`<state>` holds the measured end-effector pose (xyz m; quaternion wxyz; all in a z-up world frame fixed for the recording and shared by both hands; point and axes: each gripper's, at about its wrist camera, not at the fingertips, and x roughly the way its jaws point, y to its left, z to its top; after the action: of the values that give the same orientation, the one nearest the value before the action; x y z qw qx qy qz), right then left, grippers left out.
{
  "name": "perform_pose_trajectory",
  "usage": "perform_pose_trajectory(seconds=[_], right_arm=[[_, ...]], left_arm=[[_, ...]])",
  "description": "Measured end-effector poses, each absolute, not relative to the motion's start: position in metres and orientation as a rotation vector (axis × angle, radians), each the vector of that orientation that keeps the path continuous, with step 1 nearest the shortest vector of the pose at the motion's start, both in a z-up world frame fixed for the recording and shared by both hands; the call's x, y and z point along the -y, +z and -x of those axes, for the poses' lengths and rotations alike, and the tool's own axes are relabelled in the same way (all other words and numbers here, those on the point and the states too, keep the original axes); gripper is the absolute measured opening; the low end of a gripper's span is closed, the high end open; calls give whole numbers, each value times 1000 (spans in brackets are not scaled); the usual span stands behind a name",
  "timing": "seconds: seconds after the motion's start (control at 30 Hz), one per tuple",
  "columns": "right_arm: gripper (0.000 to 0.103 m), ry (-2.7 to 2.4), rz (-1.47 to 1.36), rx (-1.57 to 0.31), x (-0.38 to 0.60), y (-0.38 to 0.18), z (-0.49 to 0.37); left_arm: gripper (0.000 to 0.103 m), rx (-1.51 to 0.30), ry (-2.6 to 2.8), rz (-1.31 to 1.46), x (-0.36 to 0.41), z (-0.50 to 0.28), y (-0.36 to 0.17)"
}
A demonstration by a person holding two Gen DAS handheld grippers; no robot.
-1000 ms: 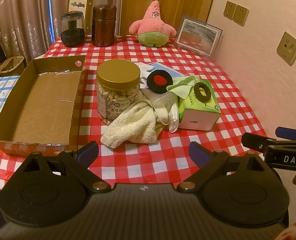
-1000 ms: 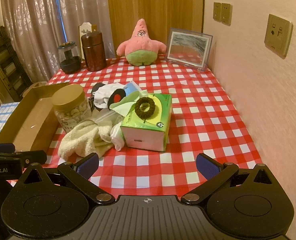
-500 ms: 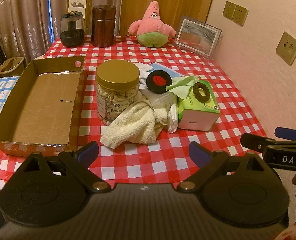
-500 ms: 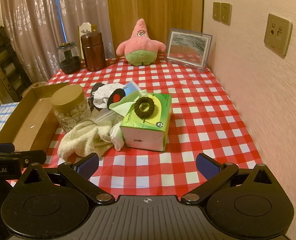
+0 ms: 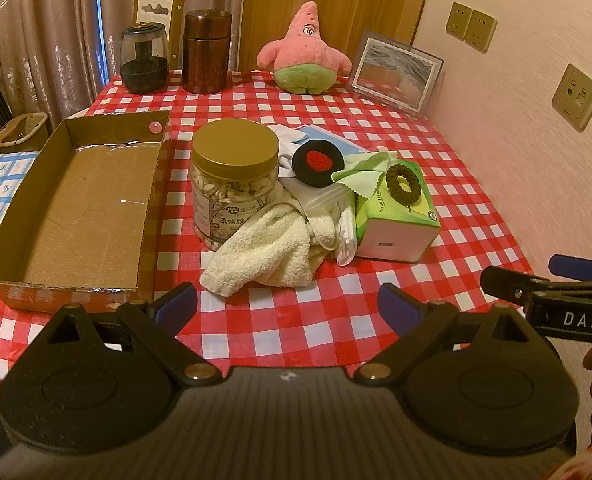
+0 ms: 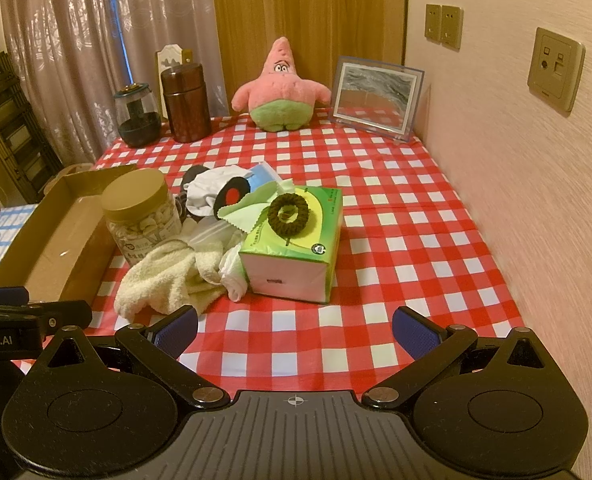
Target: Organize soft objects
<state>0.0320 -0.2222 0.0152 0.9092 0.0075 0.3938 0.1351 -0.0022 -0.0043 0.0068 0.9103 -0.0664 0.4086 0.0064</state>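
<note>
Nothing has moved since the earlier frames; both grippers hover at the near table edge as before. Left gripper (image 5: 287, 303) is spread wide and holds nothing, and right gripper (image 6: 294, 326) is likewise wide apart and holds nothing.

Soft things lie in a heap mid-table. A cream towel (image 5: 268, 250) slumps at the near side, touching the jar (image 5: 234, 178), which has a gold lid and is filled with pale nuts. Just right of the towel a white glove (image 5: 345, 226) leans on the tissue box (image 5: 395, 216). On top of the box rests a dark scrunchie (image 5: 403, 183), with a green cloth (image 5: 365, 170) draped over its far left corner. A black pad with a red center (image 5: 317, 160) sits beyond, on white and blue fabric.

Left of the jar stands a cardboard tray (image 5: 152, 184); its floor is bare cardboard, with a pink pin (image 5: 154, 127) on the far wall.

At the far edge sit a starfish plush (image 5: 304, 54), a brown canister (image 5: 207, 51), a glass jar (image 5: 144, 58) with dark contents low inside, and a picture frame (image 5: 393, 72).
</note>
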Motion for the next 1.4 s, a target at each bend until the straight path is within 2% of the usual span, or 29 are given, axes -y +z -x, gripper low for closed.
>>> perform_pose_trajectory(seconds=[0.9,1.4], right_arm=[[103,277,-16,-815,223,13,-33],[103,269,-12,-817,227,1,-54]], left_arm=[[96,-846,11,140,8,2,7],[96,-896,-16,206,-9,-21,-14]])
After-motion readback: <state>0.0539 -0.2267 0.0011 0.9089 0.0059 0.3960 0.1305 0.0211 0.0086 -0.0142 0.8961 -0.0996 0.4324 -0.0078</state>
